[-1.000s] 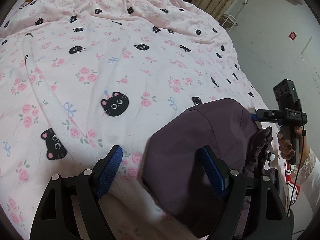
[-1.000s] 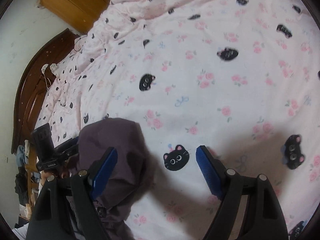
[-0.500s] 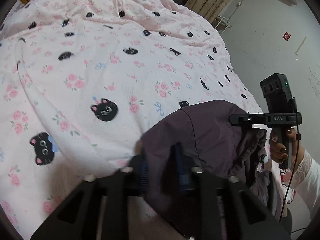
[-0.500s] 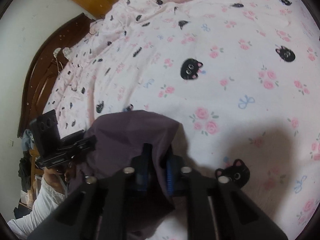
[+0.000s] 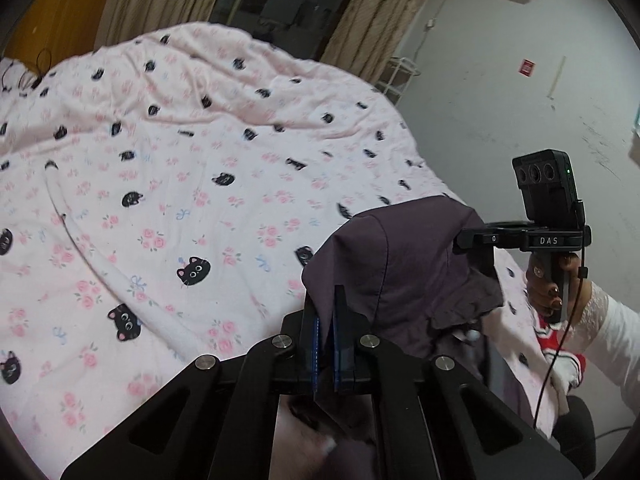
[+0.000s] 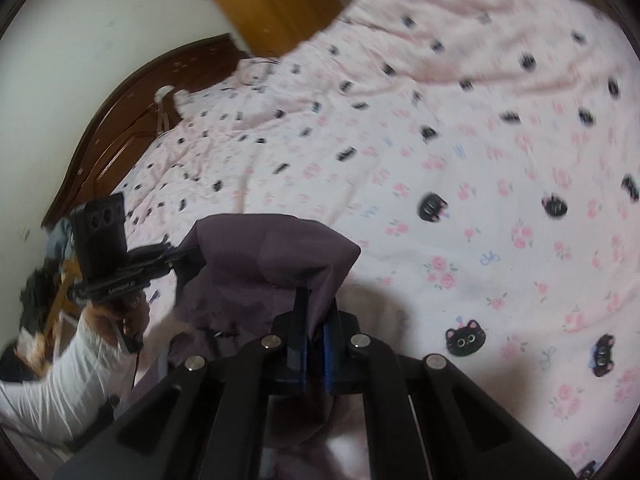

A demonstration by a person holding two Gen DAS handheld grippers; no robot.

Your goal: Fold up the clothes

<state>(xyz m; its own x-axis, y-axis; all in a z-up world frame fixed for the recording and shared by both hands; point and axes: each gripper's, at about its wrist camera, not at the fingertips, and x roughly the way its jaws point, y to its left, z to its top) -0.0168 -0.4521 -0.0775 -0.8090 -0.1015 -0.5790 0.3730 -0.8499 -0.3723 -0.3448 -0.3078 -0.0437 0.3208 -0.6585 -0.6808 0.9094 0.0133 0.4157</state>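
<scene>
**Purple garment held up over the bed**

The left gripper (image 5: 327, 320) and right gripper (image 6: 315, 320) are each clenching an edge of the purple garment (image 5: 404, 268) — fingers pinched tight on cloth — and it is hanging between them above the pink cat-print bedspread (image 5: 192, 184).

home bedroom: bed with pink cat-print quilt (image 5: 224, 184), wooden headboard (image 6: 120, 128), curtains (image 5: 372, 20).
</scene>
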